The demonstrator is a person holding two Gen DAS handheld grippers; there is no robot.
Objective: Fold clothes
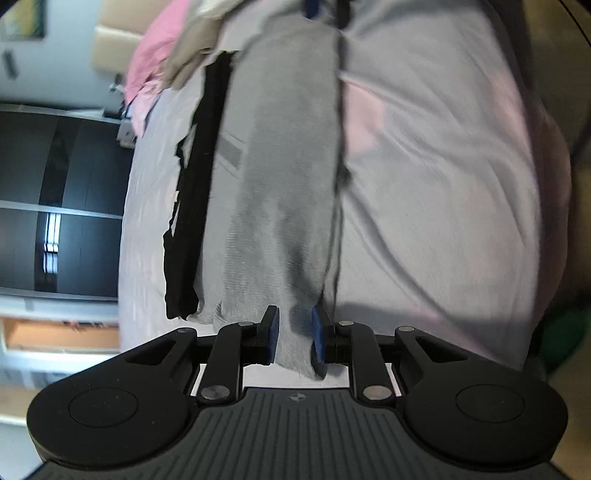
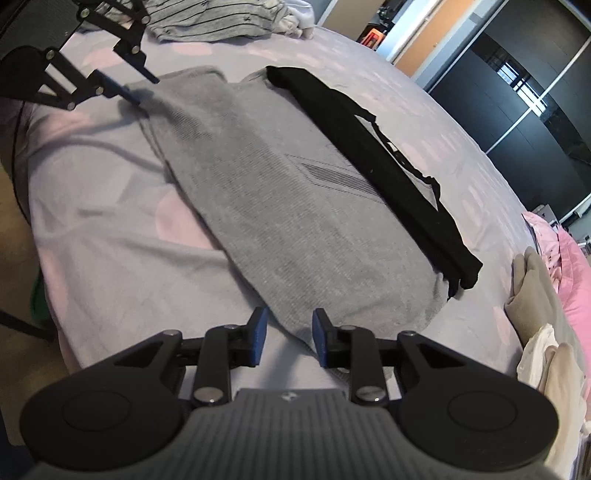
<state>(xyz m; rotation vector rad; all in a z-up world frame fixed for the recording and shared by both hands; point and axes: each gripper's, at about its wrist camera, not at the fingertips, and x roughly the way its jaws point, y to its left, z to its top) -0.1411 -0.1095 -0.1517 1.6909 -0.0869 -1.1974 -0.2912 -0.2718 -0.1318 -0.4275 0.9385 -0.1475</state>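
A grey garment (image 1: 284, 184) (image 2: 295, 221) lies folded into a long strip on the lilac bed sheet (image 1: 424, 184) (image 2: 110, 221). A black garment (image 1: 195, 184) (image 2: 388, 158) lies along its far side, partly over it. My left gripper (image 1: 295, 339) (image 2: 147, 90) is open at one end of the strip, with the grey cloth hanging loose between its blue pads. At the opposite end my right gripper (image 2: 288, 334) is open too. The strip's corner lies between its pads, with gaps on both sides.
A striped garment (image 2: 207, 22) lies at the bed's far end behind the left gripper. Beige and white clothes (image 2: 535, 295) and pink cloth (image 2: 576, 277) (image 1: 147, 62) are piled beside the right gripper. Dark wardrobe doors (image 2: 535, 92) (image 1: 55, 184) stand past the bed.
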